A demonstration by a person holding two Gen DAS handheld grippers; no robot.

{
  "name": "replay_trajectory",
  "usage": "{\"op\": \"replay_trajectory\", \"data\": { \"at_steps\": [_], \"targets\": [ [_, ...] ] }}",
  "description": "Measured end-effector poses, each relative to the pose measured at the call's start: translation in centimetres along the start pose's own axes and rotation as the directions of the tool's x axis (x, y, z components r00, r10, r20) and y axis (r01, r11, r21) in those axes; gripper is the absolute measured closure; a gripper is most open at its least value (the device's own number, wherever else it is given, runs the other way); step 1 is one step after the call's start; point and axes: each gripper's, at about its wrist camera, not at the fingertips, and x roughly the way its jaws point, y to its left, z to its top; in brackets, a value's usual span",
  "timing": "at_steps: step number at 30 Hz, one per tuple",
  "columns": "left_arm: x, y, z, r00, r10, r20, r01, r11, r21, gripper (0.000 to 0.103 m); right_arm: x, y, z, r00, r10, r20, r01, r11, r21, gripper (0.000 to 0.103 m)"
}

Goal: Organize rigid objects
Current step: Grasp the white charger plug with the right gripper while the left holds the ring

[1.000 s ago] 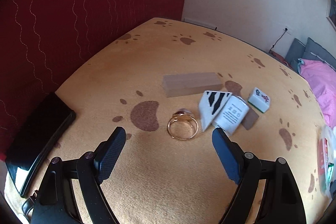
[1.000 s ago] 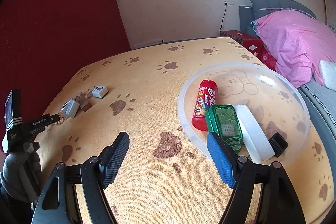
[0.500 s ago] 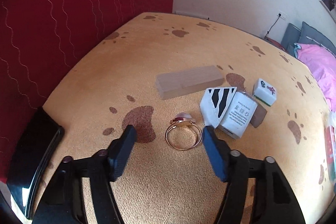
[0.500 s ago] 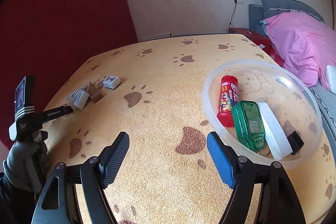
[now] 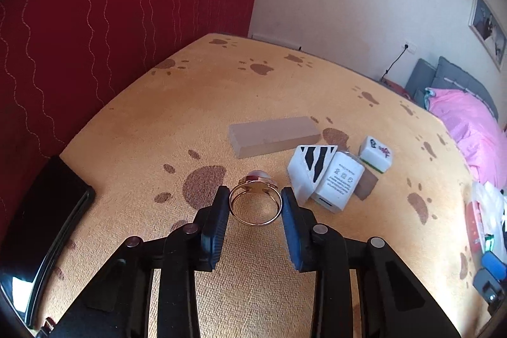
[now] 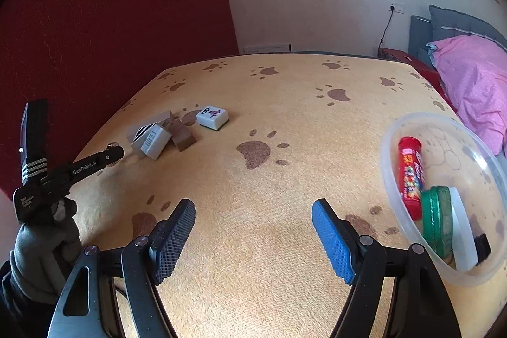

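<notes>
On the paw-print tabletop [image 5: 285, 91], the left tool [image 5: 255, 205] has just been closed onto the gold ring [image 5: 255, 202], now pinched for carrying to the clear bowl [image 6: 388, 154]; the right tool [image 6: 253, 235] is held wide, empty.

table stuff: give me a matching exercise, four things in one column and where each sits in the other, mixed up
Things:
1. gold ring
2. red candy tube
3. mahjong tile
4. black phone

Places:
A. in the clear bowl
B. at the table's left edge
C. between the left gripper pads
D. on the cloth, right of the white charger

Pairs: 1-C, 2-A, 3-D, 4-B
</notes>
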Motion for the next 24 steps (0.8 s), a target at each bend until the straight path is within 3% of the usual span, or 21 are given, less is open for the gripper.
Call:
{"op": "replay_trajectory", "data": {
  "at_steps": [8,15,24],
  "targets": [
    [-1.7,0.3,-0.5,0.997,-0.02,0.07,0.022,0.999,-0.024,0.069,4.2,4.0,1.8,0.997,0.054,-0.051,-0.061,0.989,-0.133,0.023],
    [-1.3,1.1,-0.4,0.999,-0.019,0.046,0.022,0.998,-0.064,0.069,7.3,7.0,3.2,0.988,0.126,-0.091,-0.146,0.957,-0.253,0.023],
    [-1.4,1.5,-0.5,0.999,-0.014,0.047,0.018,0.996,-0.084,0.069,10.3,9.8,4.3,0.99,0.096,-0.1,-0.129,0.9,-0.416,0.023]
  ]
}}
